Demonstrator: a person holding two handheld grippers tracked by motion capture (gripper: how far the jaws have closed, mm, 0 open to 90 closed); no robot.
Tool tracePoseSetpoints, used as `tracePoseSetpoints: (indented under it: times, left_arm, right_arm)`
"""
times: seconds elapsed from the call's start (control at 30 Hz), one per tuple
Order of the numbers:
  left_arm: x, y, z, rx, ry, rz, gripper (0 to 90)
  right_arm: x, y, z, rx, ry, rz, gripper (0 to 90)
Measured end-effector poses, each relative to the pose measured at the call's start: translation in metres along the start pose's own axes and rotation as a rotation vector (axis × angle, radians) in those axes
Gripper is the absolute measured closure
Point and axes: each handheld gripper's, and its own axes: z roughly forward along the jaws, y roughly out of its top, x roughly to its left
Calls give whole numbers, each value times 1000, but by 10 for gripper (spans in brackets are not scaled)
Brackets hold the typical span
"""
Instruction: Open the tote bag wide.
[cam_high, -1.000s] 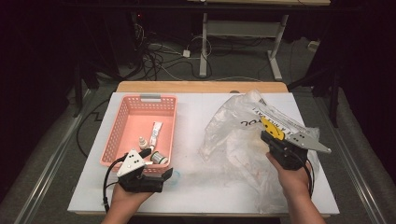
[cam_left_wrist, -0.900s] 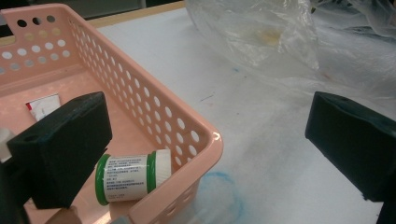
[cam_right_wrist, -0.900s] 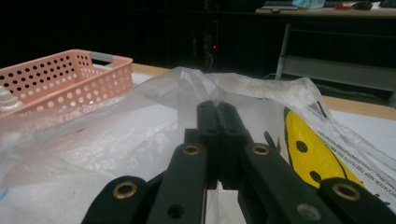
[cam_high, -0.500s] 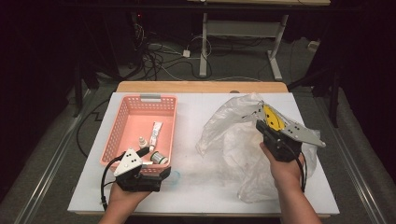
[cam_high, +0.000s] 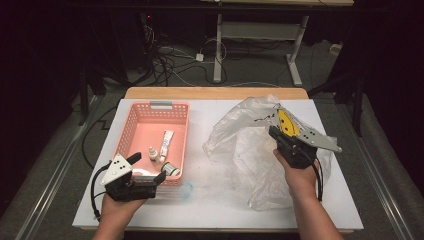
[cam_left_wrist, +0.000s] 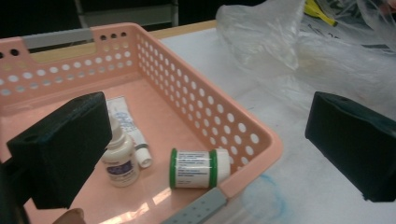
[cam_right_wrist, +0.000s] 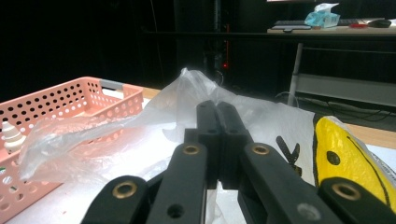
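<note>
Right gripper (cam_high: 274, 134) fingers clenched on clear plastic bag (cam_high: 240, 145), left gripper (cam_high: 147, 167) fingers released over pink basket's (cam_high: 127, 131) near corner

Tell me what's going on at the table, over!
Left gripper open, over the pink basket's near corner. Right gripper shut on the clear plastic bag, lifting it. Bottles and a tube lie in the basket. Nothing in the way.

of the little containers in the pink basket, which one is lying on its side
The green-banded bottle with the white cap, nearest the basket's front corner. The dropper bottle beside it stands upright; the tube lies flat.
</note>
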Motion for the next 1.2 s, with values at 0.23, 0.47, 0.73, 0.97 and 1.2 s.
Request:
tracePoseSetpoints:
  times: [0.23, 0.47, 0.73, 0.97, 1.2]
  left_arm:
    - [14, -4, -3, 1, 35, -42, 0]
    - [19, -3, -5, -17, 37, -72, 2]
    - [20, 17, 9, 13, 26, -68, 3]
    - [28, 38, 31, 28, 20, -82, 3]
    - [44, 51, 57, 76, 48, -109, 17]
  right_arm:
    - [-3, -3, 0, 7, 15, 3, 900]
    - [-4, -3, -1, 8, 27, -2, 900]
    - [-5, -2, -2, 7, 31, 15, 900]
    - [-6, -2, -2, 6, 31, 6, 900]
    - [-6, -2, -3, 6, 29, 10, 900]
